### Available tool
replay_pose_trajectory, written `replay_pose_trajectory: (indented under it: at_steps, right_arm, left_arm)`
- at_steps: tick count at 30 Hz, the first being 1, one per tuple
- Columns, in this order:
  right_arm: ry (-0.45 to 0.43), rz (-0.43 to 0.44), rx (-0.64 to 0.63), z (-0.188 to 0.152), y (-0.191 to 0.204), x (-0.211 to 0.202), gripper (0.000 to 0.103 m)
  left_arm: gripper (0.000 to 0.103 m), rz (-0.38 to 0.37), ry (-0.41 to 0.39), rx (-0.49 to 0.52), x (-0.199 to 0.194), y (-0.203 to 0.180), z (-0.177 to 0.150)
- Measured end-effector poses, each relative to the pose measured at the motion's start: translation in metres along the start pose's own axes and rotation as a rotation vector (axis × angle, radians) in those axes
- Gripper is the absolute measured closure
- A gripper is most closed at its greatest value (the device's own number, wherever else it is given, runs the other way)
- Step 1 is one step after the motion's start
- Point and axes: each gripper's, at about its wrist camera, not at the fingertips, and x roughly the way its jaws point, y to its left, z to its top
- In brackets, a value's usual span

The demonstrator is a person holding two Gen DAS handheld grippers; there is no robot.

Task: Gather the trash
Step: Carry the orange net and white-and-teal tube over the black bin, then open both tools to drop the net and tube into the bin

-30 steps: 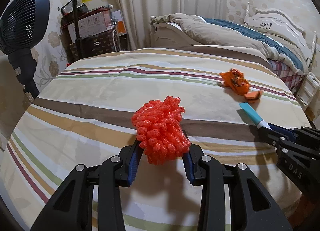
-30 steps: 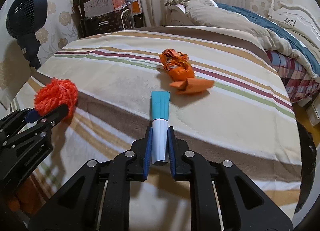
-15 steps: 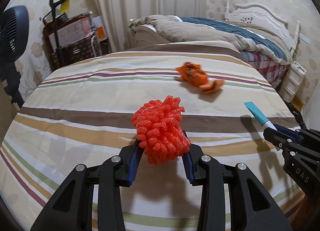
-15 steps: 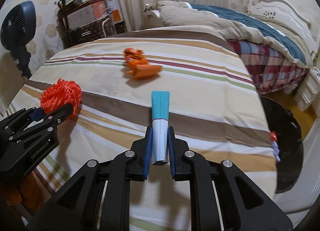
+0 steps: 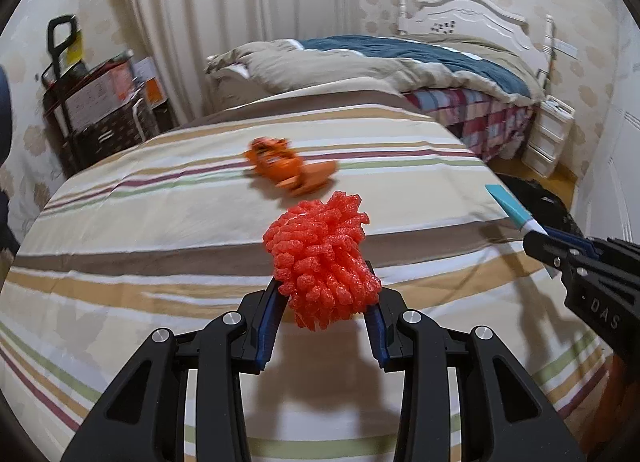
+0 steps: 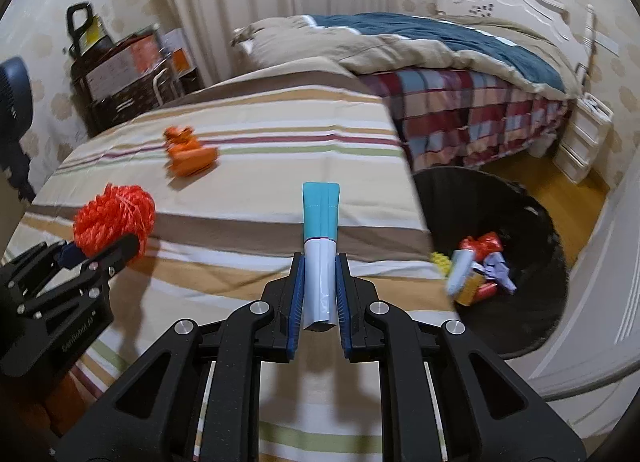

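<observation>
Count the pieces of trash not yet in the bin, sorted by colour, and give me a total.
Red-orange: 1, the foam net ball held in the left gripper.
Orange: 1, the crumpled wrapper lying on the striped bedspread.
Teal and white: 1, the tube held in the right gripper.
Total: 3.

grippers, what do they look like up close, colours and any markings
Both are matte black linkage frames with silver pivot bolts and blue pads lining the fingers. The left gripper shows faint "GenRobot.AI" lettering in the right wrist view; the right gripper carries "DAS" in the left wrist view.
</observation>
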Motion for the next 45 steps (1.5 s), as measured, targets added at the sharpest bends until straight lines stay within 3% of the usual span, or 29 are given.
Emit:
replay_pose_trajectory:
  at_steps: [17,25,34,45]
  right_arm:
    - [-0.051,-0.139,0.154,0.000,-0.088,-0.016,0.088]
    - [-0.060,-0.206,0.193,0.007,-0.123,-0.011,0.088]
    - [-0.051,-0.243,0.227,0.013,-0.151,0.005,0.088]
    - [-0.029,-0.263,0.256,0.014,-0.171,0.025,0.088]
  left_arm:
    - [0.065,-0.142,-0.049,0.146,0.014,-0.094,0.036]
    - [0.065,-0.202,-0.058,0.166,0.030,-0.133,0.058]
    - [0.065,-0.215,-0.048,0.154,0.053,-0.162,0.077]
    - [0.065,-0.205,0.020,0.156,0.088,-0.182,0.087]
